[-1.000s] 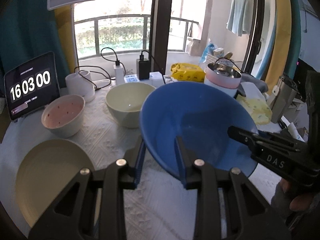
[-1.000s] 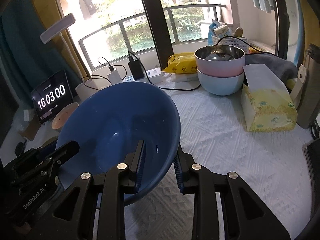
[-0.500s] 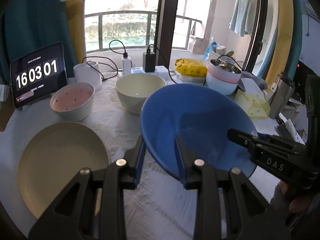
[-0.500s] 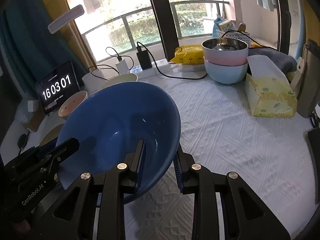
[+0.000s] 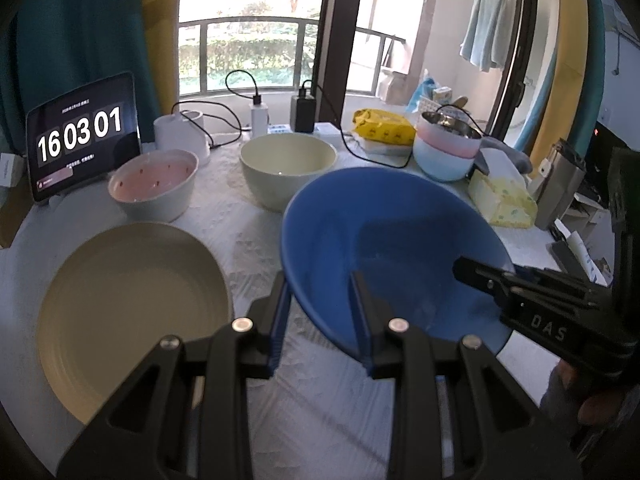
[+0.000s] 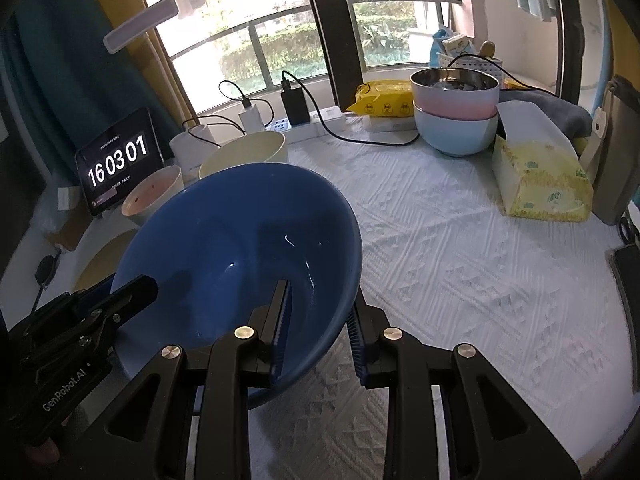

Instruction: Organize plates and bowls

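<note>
Blue plastic bowl [image 5: 396, 240] hangs above the table, its rim pinched on opposite sides by the left gripper [image 5: 320, 300] and right gripper [image 6: 320, 308]. Two grips likely keep it level for carrying.

A table draped in a white textured cloth [image 6: 460, 248] is carrying a cream plate [image 5: 132, 312], a pink-lined bowl [image 5: 154, 186], a cream bowl [image 5: 286, 168], and a pink bowl stacked in a pale blue one [image 6: 456, 136]. A tissue pack [image 6: 540, 184], a clock tablet [image 5: 82, 140] and a power strip [image 6: 316, 120] are lying alongside.
</note>
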The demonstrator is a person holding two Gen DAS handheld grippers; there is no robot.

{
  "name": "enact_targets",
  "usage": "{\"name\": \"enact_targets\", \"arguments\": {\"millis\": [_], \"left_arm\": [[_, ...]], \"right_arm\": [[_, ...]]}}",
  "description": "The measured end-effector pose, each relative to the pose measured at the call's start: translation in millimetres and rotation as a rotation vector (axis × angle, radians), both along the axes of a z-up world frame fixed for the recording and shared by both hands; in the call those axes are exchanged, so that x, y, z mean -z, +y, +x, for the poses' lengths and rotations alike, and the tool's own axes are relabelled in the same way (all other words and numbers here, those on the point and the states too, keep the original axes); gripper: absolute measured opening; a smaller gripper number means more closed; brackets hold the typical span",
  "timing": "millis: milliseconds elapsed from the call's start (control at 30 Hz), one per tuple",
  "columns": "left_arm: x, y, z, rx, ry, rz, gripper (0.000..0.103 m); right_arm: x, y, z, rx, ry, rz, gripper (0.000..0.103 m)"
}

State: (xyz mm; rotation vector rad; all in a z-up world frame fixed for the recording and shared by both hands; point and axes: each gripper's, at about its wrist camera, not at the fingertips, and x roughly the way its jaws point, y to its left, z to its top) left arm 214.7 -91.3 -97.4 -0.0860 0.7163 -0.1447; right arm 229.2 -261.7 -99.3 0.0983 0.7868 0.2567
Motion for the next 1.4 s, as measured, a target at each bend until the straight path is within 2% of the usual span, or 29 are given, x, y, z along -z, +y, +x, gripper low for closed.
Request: {"name": "enact_targets", "arguments": {"millis": [200, 567, 1100, 1400], "left_arm": [[8.8, -1.2, -0.4, 0.002, 0.024, 0.020, 0.030], [9.7, 1.8, 1.0, 0.005, 0.050, 0.018, 0.032], [-10.6, 29.9, -6.9, -0.065, -0.020, -0.015, 0.035], [-20.3, 48.0, -9.7, -0.089, -0.049, -0.028, 0.035]], "right_arm": [[9.8, 2.2, -1.6, -0.001, 0.029, -0.014, 0.029], [3.0, 5.3, -6.0, 0.000, 0.013, -0.026, 0.029], [-33.8, -3.2, -9.3, 0.038, -0.073, -0.053, 0.031], [-52.3, 16.5, -9.1, 0.001, -0.110, -0.073, 0.031]]}}
